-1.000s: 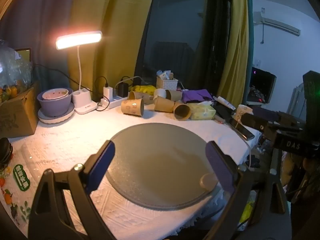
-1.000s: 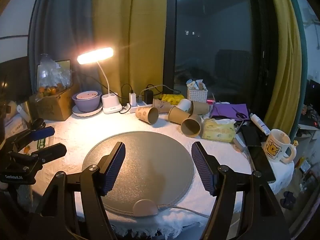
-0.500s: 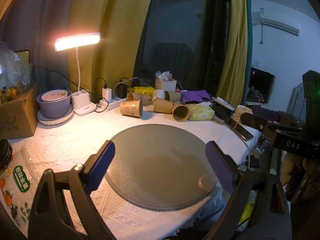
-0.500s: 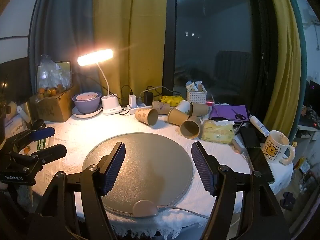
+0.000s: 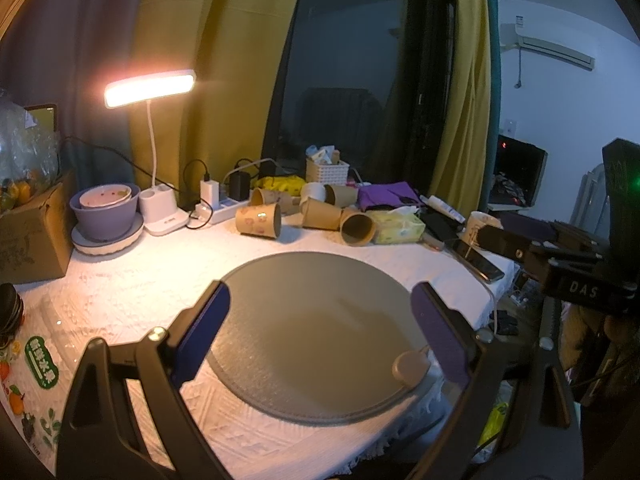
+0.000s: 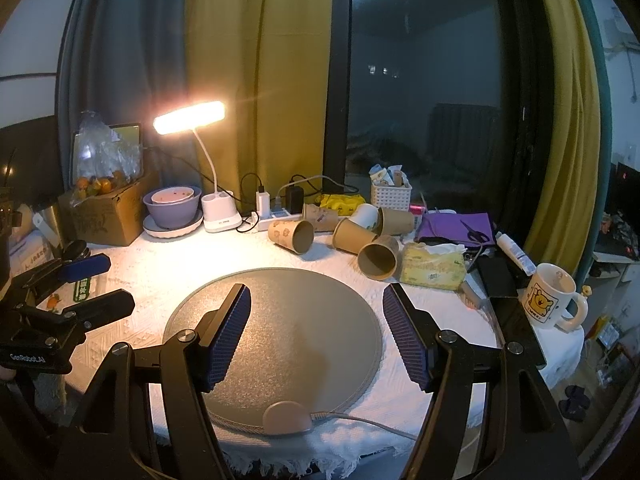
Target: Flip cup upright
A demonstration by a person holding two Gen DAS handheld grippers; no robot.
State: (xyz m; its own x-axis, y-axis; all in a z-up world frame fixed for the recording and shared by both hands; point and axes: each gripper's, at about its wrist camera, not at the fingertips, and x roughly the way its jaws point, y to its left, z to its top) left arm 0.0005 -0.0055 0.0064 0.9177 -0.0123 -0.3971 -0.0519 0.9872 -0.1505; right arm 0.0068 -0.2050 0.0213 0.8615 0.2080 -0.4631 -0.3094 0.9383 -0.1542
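You see the round mat (image 6: 280, 320) at frame centre on the table (image 6: 160, 272), tipped cups (image 6: 292, 234) behind it, lamp (image 6: 188, 118) upper left, mug (image 6: 550, 294) at right.

The setting is a home room at night. Indicators: yellow curtains (image 6: 256, 80) beside a dark window (image 6: 420, 80), a wall air conditioner (image 5: 554, 50), a lit desk lamp (image 6: 188, 118), and a cloth-covered table (image 6: 160, 264) with a cartoon mug (image 6: 550, 300) and tissue pack (image 6: 434, 266).
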